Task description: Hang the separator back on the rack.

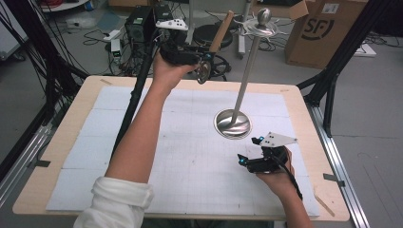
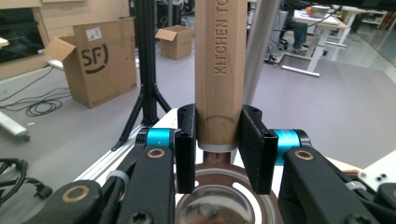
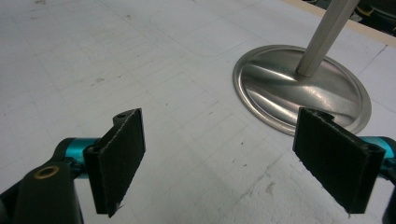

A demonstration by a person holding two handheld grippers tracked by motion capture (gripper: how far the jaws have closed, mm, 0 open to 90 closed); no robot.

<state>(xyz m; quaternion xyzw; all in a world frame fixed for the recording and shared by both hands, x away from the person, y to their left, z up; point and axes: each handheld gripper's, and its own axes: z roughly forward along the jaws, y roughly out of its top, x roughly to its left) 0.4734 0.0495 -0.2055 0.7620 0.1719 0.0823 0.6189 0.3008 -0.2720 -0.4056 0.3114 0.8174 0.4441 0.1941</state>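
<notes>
Table (image 1: 85, 137) with pale wooden edge, covered by a white gridded mat (image 1: 190, 156). On the mat, right of centre, a metal utensil stand (image 1: 244, 90): round shiny base, tall slim pole, hook ring and ball knob at the top. Its base is also seen in the right gripper view (image 3: 280, 93). Left gripper (image 1: 202, 61) raised above the far edge of the table, left of the stand's top and apart from it. Its jaws are clamped on the wooden handle (image 2: 219, 70) of a kitchen utensil, near the handle's lower end; handle points up and slightly toward the stand, stamped lettering legible. Utensil's metal bowl (image 2: 217, 205) hangs just below the jaws. Right gripper (image 1: 243, 160) low over the mat near the stand's base, jaws spread wide, nothing between them.
</notes>
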